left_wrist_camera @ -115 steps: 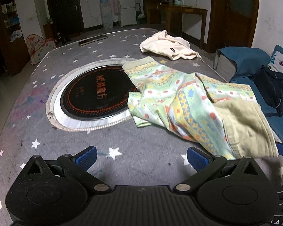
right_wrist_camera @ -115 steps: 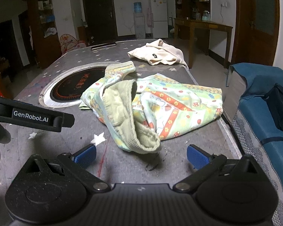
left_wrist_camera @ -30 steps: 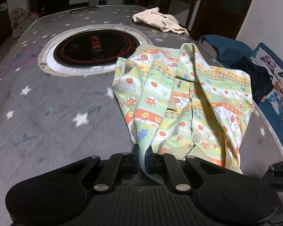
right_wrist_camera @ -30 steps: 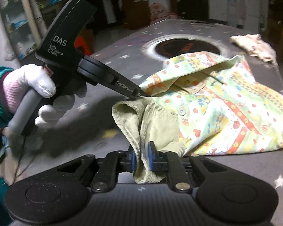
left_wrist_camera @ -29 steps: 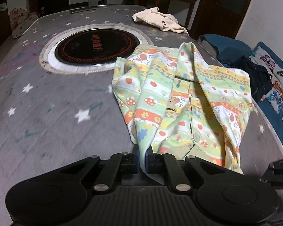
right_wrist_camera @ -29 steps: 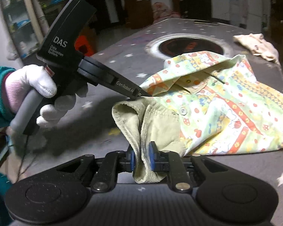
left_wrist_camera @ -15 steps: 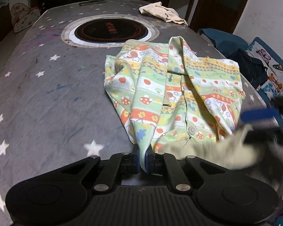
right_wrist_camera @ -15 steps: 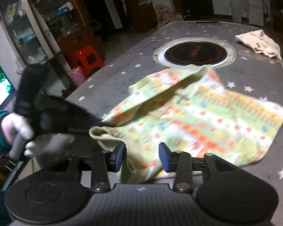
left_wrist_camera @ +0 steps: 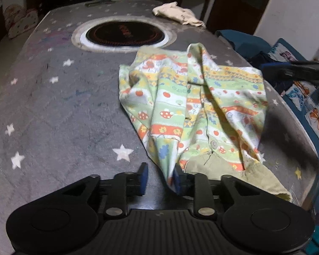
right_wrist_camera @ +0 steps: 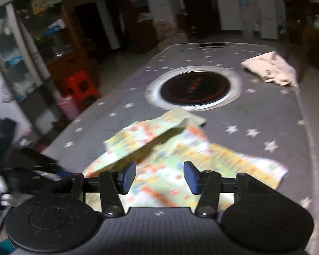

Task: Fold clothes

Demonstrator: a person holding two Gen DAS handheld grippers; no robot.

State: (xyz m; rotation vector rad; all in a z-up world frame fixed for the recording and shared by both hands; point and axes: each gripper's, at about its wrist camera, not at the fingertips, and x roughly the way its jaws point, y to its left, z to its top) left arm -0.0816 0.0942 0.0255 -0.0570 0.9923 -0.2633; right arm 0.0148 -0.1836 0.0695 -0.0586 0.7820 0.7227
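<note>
A grey star-printed desk (left_wrist_camera: 63,116) has a round black cooktop (left_wrist_camera: 125,34) with a silver ring sunk into its far half. Beside the desk stands a blue sofa (left_wrist_camera: 242,42) with a butterfly-print cushion (left_wrist_camera: 316,114). A red stool (right_wrist_camera: 81,85) and a cluttered shelf unit (right_wrist_camera: 38,42) stand off the other side.

The printed shirt (left_wrist_camera: 191,106) is soft, thin cotton-like cloth, matt and creased, its inside a plain olive weave. The table cover (left_wrist_camera: 63,116) looks like a napped grey fabric — dull, slightly rough. The round hob (left_wrist_camera: 125,35) is glossy black glass in a brushed metal ring. Both grippers — matt black plastic.
</note>
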